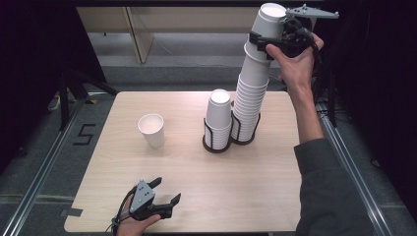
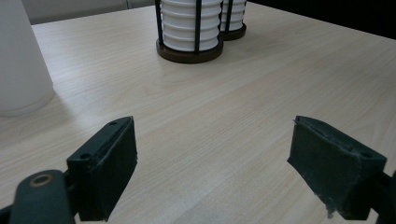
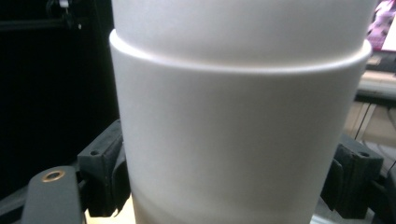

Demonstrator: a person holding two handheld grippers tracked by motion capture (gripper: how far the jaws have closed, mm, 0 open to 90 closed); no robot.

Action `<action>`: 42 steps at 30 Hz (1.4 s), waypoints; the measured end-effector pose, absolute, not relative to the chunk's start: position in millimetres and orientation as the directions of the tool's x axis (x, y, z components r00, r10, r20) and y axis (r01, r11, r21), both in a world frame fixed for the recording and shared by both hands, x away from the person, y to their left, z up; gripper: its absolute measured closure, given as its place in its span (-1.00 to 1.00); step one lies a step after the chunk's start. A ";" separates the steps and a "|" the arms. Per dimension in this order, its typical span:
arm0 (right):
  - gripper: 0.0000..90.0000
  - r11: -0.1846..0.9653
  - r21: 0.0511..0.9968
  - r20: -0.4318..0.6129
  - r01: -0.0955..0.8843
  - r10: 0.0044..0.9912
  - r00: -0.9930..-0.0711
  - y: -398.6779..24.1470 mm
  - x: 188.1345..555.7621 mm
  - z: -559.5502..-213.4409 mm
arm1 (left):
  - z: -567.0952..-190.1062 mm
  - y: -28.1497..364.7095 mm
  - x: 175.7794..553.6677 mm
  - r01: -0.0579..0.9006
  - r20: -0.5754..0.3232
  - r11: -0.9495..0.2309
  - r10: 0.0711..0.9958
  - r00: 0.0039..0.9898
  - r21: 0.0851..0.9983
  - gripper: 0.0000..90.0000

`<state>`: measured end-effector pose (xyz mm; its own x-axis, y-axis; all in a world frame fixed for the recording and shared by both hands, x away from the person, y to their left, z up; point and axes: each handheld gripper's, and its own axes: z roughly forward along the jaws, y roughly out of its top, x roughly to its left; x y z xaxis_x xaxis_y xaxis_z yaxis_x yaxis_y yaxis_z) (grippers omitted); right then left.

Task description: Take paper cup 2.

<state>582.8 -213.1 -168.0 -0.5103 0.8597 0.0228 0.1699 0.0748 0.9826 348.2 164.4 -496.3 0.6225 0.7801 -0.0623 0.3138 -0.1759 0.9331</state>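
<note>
Right gripper (image 1: 268,42) is clamped on the top white paper cup (image 1: 268,22) of the tall leaning stack (image 1: 251,93); separation is judged underway, and a straight upward pull is called for.

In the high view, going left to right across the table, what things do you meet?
Left gripper → single white cup → short cup stack in its holder → tall cup stack → right gripper clamped on that stack's upper cups.
</note>
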 end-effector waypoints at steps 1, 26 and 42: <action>-0.59 0.069 0.985 0.022 0.160 0.861 -0.509 -213.6 581.2 -164.2 | -496.3 164.5 348.1 0.313 -0.061 -0.177 0.780 0.623 0.933 -0.68; -0.58 0.064 0.986 0.027 0.153 0.848 -0.529 -271.2 503.3 -175.8 | -498.7 160.9 349.4 0.326 -0.062 -0.189 0.778 0.625 0.926 -0.68; -0.58 0.072 0.973 0.086 0.221 0.772 -0.629 -253.0 449.6 -283.2 | -498.9 160.6 350.1 0.317 -0.058 -0.186 0.777 0.626 0.930 -0.68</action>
<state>449.6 -253.0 -283.2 -0.6295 0.7723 0.0858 0.2211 0.0721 0.9726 350.1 160.6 -498.9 0.6264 0.7774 -0.0580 0.3165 -0.1856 0.9302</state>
